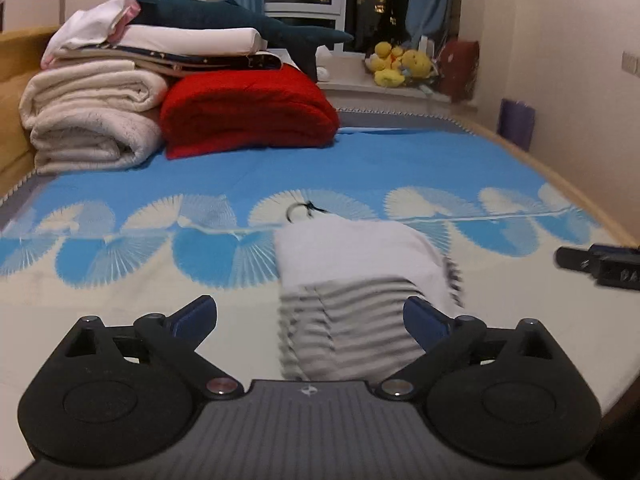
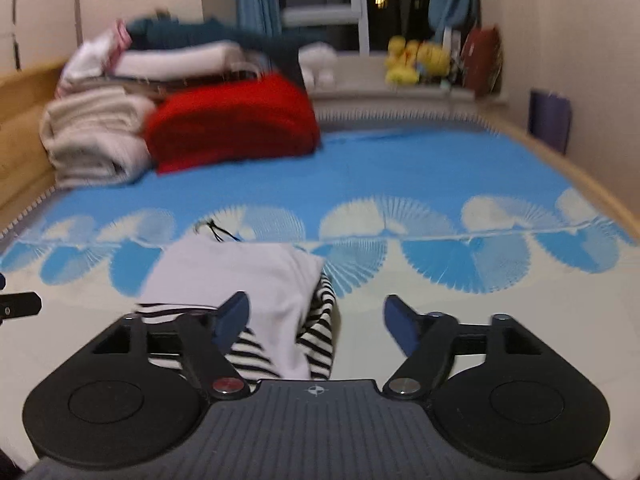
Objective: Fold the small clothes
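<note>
A bed (image 1: 360, 160) with a blue fan-patterned cover carries folded blankets (image 1: 96, 120) and a red blanket (image 1: 248, 116) at its far side. A folded white and striped garment (image 1: 352, 280) lies near the front edge. The left tool (image 1: 310, 320) and right tool (image 2: 316, 320) are both spread, holding nothing.
</note>
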